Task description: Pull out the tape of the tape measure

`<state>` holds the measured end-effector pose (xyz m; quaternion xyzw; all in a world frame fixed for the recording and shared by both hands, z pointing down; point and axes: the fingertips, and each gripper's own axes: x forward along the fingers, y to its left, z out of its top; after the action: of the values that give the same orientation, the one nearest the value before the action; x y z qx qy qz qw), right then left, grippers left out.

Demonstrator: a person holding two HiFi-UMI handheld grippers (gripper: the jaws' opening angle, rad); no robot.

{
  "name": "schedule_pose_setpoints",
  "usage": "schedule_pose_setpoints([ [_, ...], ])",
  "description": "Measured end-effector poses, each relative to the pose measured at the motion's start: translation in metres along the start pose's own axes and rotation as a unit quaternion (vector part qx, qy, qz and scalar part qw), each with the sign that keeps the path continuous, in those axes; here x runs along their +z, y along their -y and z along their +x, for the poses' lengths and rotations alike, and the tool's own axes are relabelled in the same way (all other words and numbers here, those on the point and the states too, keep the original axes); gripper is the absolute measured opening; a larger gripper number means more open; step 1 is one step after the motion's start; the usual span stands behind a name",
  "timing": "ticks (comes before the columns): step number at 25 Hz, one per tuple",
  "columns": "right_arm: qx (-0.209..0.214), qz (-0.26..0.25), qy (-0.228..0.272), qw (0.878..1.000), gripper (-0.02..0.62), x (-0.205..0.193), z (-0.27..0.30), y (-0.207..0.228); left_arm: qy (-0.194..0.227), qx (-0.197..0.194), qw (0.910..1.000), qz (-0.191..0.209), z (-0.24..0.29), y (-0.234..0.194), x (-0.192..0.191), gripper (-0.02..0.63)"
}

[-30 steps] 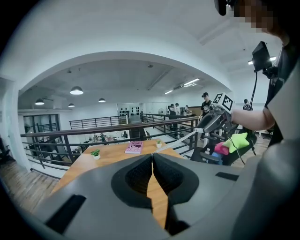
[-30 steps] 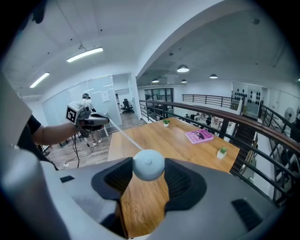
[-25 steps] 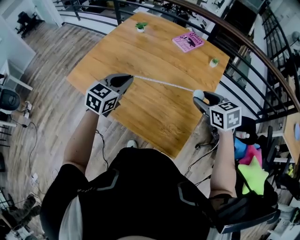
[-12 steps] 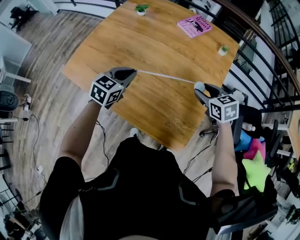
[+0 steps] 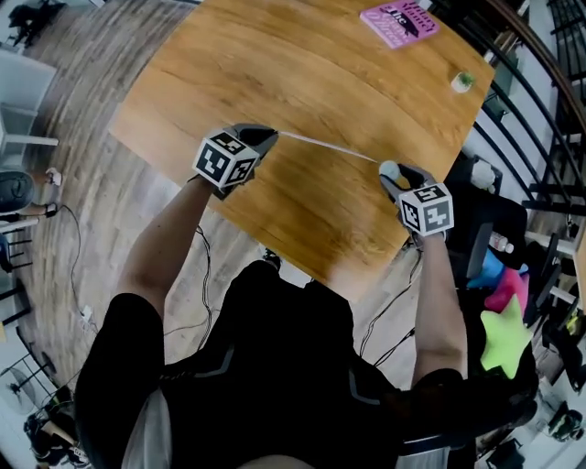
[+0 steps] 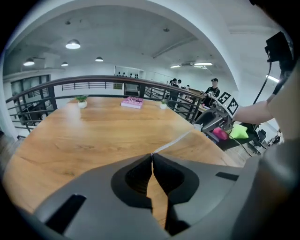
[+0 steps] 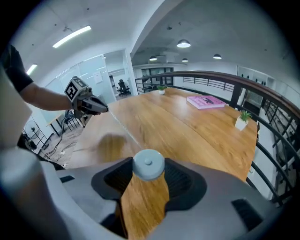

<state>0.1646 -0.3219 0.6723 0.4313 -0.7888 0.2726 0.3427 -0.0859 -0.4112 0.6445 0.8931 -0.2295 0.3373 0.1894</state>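
A small round pale blue-grey tape measure case (image 5: 389, 169) sits between the jaws of my right gripper (image 5: 394, 176), which is shut on it near the table's right front edge. In the right gripper view the case (image 7: 148, 164) fills the gap between the pads. A thin white tape (image 5: 330, 147) runs taut from the case, just above the wooden table (image 5: 302, 73), to my left gripper (image 5: 268, 135). In the left gripper view the left gripper (image 6: 151, 155) is shut on the tape's end, and the tape (image 6: 176, 141) leads off to the right gripper (image 6: 216, 121).
A pink book (image 5: 400, 20) lies at the table's far right, and a small potted plant (image 5: 462, 81) stands by the right edge. A dark railing (image 5: 531, 64) runs behind the table. A green star cushion (image 5: 504, 334) lies on the floor at right. People stand far off (image 6: 213, 91).
Both grippers have sunk closer to the tabletop with the tape still stretched between them. The gap between the two grippers looks about the same.
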Motion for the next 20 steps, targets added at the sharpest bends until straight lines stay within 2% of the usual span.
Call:
schedule_pose_setpoints([
  [4, 0.002, -0.004, -0.008, 1.000, 0.222, -0.017, 0.023, 0.011, -0.029, -0.010, 0.9995, -0.002, 0.028, -0.006, -0.024, 0.035],
  [12, -0.002, -0.002, -0.022, 1.000, 0.222, -0.039, 0.054, 0.026, -0.054, -0.009, 0.9984, -0.013, 0.063, -0.012, -0.050, 0.035],
  [20, 0.000, 0.006, -0.009, 1.000, 0.224, -0.041, 0.060, 0.029, -0.065, 0.001, 0.9977, -0.019, 0.076, -0.019, -0.056, 0.037],
])
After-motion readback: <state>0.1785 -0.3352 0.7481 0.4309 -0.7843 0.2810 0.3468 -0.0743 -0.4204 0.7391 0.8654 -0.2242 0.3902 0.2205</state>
